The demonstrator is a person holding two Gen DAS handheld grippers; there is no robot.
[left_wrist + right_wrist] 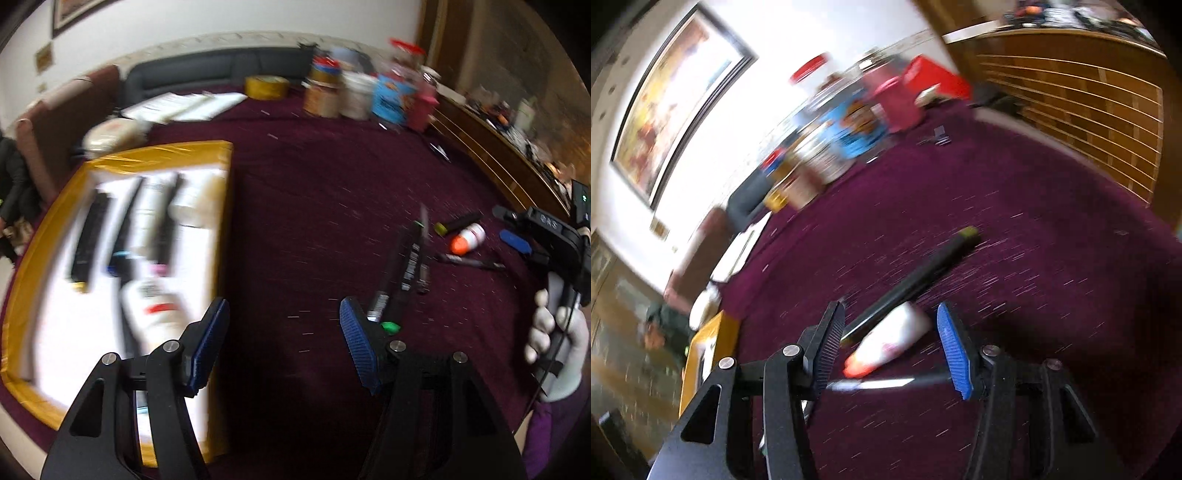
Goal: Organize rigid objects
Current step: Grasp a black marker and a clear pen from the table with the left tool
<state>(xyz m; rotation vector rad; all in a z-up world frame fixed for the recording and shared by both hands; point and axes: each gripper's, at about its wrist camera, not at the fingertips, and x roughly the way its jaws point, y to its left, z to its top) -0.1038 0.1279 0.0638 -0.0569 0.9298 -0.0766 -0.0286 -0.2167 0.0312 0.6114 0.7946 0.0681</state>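
Several blurred markers (122, 225) lie in the tray (40, 236), labels unreadable.

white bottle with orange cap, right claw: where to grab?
Grip the white bottle across its white body, above the orange cap. It lies on its side between the open right claw fingers; come straight down, clear of the black marker beside it.

Blurred beyond reading: labels on the items in the yellow-edged tray (155, 155) at left, and on the far jars and cartons (369, 92). Smeared too: white orange-capped bottle (890, 341) and dark marker (912, 284) nearby. Cut off low in frame: tray's near end.
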